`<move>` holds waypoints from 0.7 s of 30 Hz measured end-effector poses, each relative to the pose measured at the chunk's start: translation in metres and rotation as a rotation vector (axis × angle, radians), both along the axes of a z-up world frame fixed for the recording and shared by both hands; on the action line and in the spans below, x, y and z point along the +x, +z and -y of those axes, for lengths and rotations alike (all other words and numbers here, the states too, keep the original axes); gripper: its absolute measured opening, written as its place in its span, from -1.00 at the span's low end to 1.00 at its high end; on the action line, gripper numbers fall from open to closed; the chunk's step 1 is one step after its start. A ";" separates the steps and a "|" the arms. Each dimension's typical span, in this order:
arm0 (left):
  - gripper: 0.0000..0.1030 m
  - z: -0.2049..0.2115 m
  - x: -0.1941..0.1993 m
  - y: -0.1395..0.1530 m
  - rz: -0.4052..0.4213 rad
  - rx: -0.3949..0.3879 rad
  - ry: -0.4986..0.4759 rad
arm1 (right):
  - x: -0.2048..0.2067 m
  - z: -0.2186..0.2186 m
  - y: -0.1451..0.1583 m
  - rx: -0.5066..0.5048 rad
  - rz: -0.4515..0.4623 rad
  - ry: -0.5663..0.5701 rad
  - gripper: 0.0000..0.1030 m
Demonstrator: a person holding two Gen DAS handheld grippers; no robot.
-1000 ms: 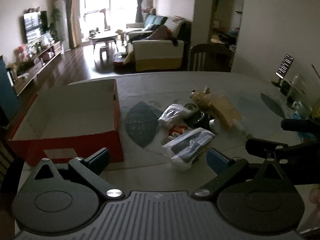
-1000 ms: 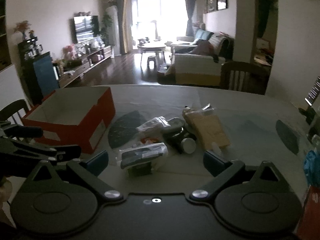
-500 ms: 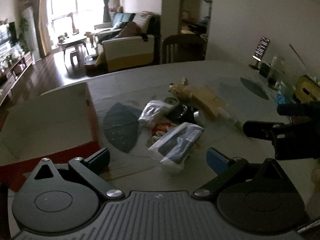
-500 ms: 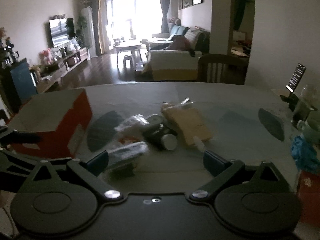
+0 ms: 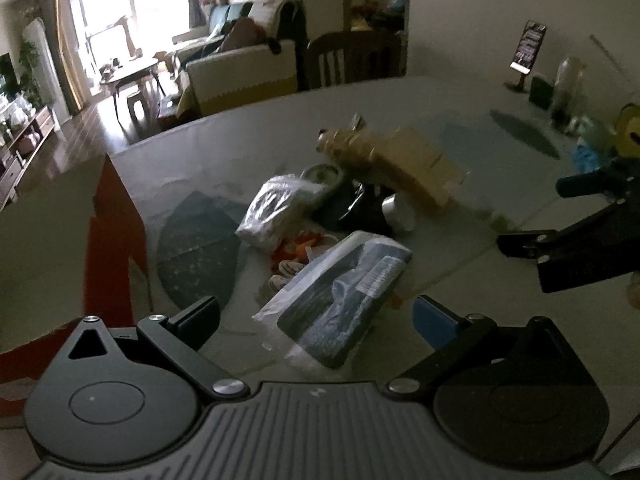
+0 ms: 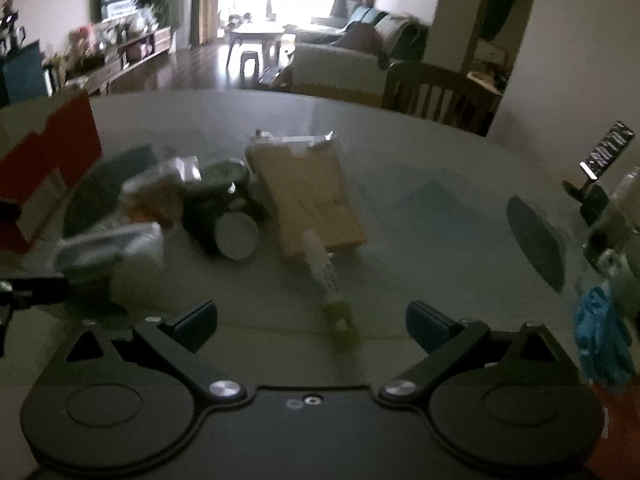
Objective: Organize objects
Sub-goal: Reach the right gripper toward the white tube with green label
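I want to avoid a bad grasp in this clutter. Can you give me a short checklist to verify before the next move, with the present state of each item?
1. Left gripper open and holding nothing: ok.
2. Right gripper open and holding nothing: ok.
3. Plastic bag with a dark item lies in front of the left gripper, nothing on top of it: ok.
4. Small tube lies in front of the right gripper, beside the brown package: ok.
5. Red box open and ready to receive things: cannot tell, only its wall shows.
6. Grippers apart from each other: ok, the right one shows off to the side in the left view.
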State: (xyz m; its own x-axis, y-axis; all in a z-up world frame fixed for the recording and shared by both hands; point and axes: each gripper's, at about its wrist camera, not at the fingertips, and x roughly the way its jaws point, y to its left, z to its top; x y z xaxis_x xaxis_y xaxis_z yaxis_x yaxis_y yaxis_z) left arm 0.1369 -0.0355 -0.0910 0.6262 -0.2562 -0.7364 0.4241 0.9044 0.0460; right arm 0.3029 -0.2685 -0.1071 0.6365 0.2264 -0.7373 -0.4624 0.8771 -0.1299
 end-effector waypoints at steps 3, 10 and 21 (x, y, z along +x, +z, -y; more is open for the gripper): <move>1.00 0.007 0.010 -0.010 -0.021 0.024 0.011 | 0.015 0.002 -0.013 -0.022 -0.024 0.025 0.94; 0.99 0.021 0.023 -0.026 -0.050 0.062 0.031 | 0.041 0.001 -0.037 -0.041 -0.067 0.088 0.94; 0.60 0.030 0.022 -0.031 -0.065 0.077 0.071 | 0.059 0.005 -0.050 0.007 -0.132 0.157 0.91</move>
